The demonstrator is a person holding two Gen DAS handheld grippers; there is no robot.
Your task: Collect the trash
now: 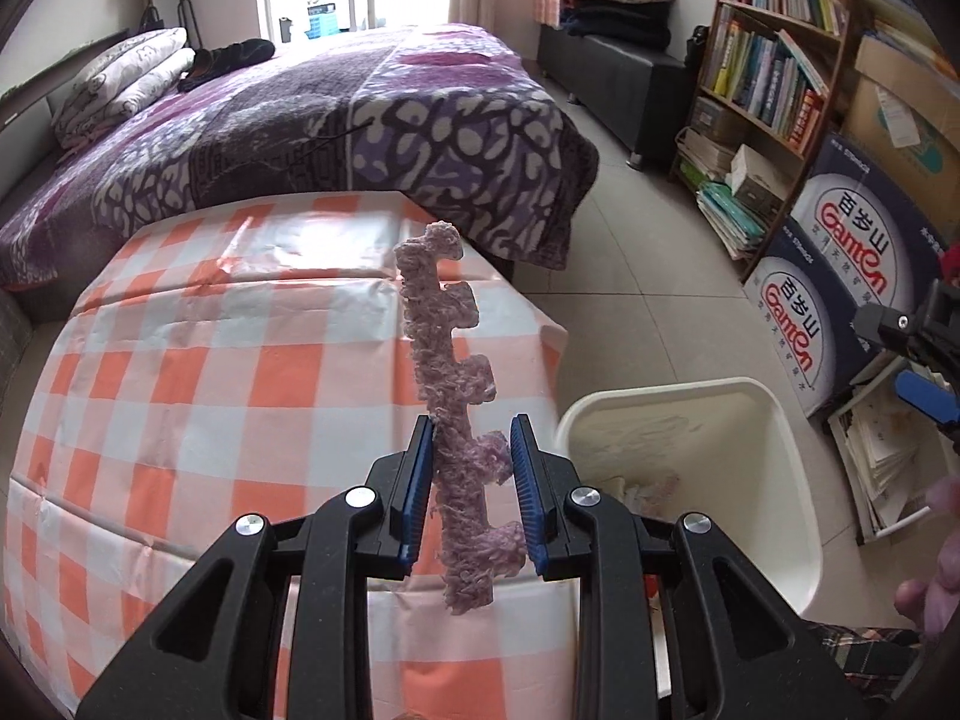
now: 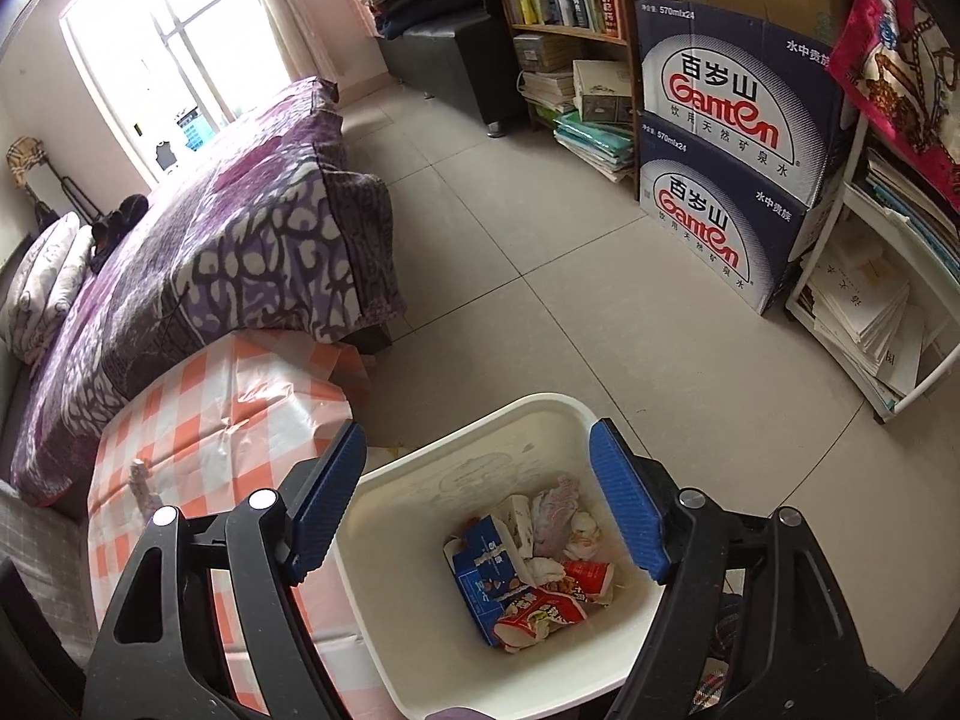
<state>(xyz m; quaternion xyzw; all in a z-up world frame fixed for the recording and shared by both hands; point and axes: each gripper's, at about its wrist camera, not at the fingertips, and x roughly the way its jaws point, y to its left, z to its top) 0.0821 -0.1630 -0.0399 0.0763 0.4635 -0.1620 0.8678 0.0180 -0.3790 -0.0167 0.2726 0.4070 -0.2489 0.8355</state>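
Foam strip: rough, crumbly, matt. Tablecloth: glossy, creased plastic sheet. Bin: smooth white plastic. Gripper pads: ribbed blue plastic.

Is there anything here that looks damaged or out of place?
Yes. The left claw is shut on a ragged pink foam strip, with torn, crumbly edges, above the checked table. The white bin holds only crumpled wrappers, as expected.
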